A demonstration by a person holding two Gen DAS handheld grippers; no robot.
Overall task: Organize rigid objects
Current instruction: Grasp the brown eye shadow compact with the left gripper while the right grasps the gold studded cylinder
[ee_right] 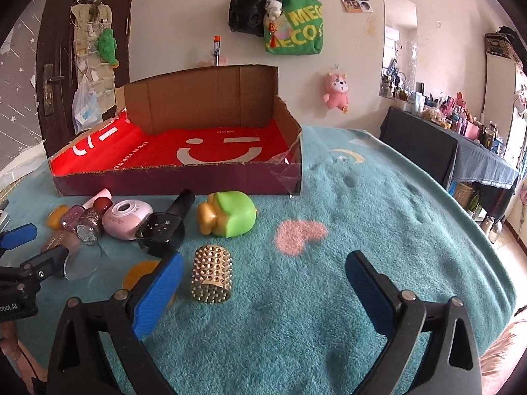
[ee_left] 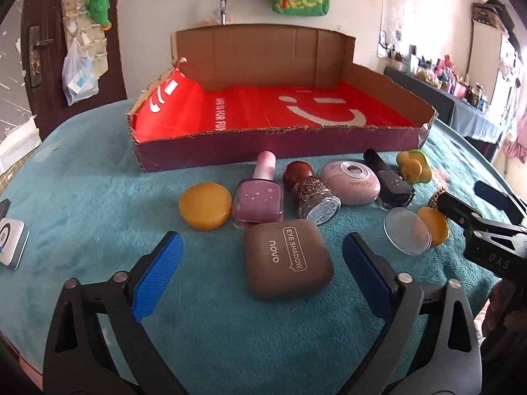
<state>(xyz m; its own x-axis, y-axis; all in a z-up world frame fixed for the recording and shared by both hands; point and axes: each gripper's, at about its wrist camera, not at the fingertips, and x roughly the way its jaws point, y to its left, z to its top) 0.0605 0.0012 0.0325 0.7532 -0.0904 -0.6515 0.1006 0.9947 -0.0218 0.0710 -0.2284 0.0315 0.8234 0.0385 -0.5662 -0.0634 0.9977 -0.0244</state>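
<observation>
On the teal blanket: a loose row of small cosmetics lies just in front of the cardboard tray (ee_left: 388,75), none of them in it yet.
Tray: its low purple front wall faces the clutter and the tall flap stands at the back, so the easy way in is over the front edge; the red bag lining (ee_left: 296,112) its floor is bare.
Left tongs (ee_left: 262,275): released, jaws wide, straddling the brown eye shadow compact (ee_left: 286,258) without the pads touching it; I judge that is the piece about to be taken.
Right tongs (ee_right: 263,291): released too, nothing gripped; the gold studded cylinder (ee_right: 212,273) stands upright just beside the left pad, inside the gap but off-centre.
Crowding, left side: the pink nail polish bottle (ee_left: 258,197), the glitter bottle (ee_left: 311,194) and the yellow disc (ee_left: 205,205) lie close behind the compact, so a push forward could knock them.
Middle of the row: the pink My Melody case (ee_left: 350,181) and the black bottle (ee_left: 390,181) touch or nearly do; the clear lid (ee_left: 406,230) leans on a yellow piece (ee_left: 434,227).
Green and yellow toy (ee_right: 230,219): on its side, near the tray's right front corner.
Open room: broad bare blanket to the right of the cylinder, around the pink heart (ee_right: 301,235).
Risk: the two tools work close together near the clear lid.
</observation>
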